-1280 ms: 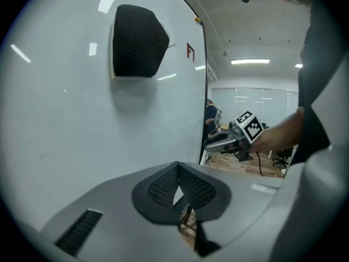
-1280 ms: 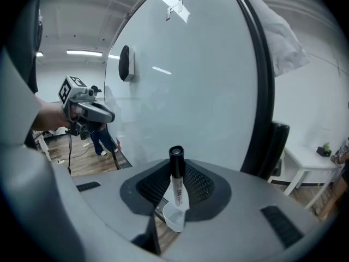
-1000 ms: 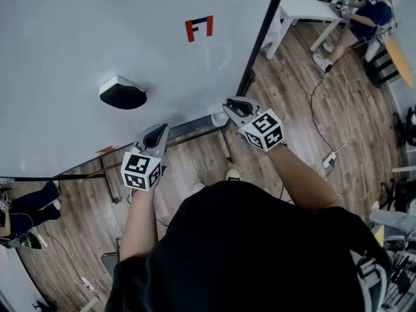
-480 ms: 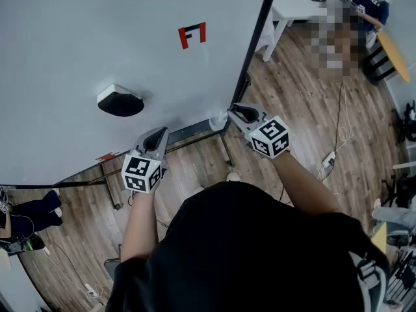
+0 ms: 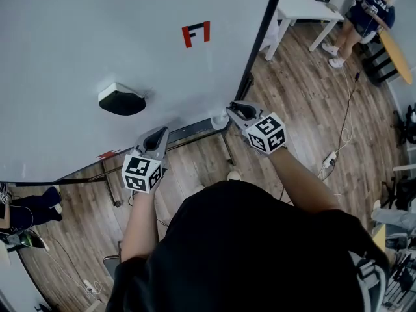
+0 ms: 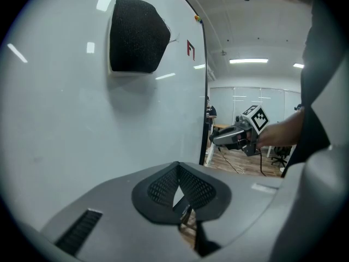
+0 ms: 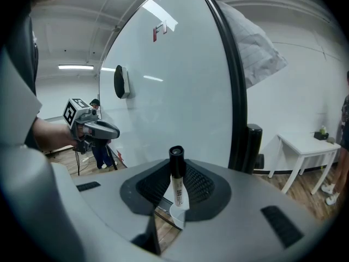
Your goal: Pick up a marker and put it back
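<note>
While I look down from the head view, my left gripper (image 5: pixel 157 136) and my right gripper (image 5: pixel 234 110) both point toward the whiteboard (image 5: pixel 78 38), near its lower edge. The left one is near the tray (image 5: pixel 188 131) that runs along this edge, and the right one is just beside the white cup (image 5: pixel 220 118) at the tray's end. A black eraser (image 5: pixel 121 99) sticks on the board above the left gripper, and a red and black mark (image 5: pixel 196 33) is higher up. From here I cannot make out the marker. In the left gripper view, the black pads (image 6: pixel 163 185) of my left gripper are pressed together with nothing between them; the eraser hangs on the board above, and the right gripper shows farther off at the board's edge. In the right gripper view, my right gripper is clenched on the marker (image 7: pixel 178 187), which stands upright between the pads with its black cap (image 7: pixel 175 156) on top. Its white body reaches down to the white cup, but I cannot tell if the tip is inside it. To the left I see my left gripper, and to the right a white table (image 7: pixel 305 144) stands on the wooden floor (image 7: pixel 294 187).
</note>
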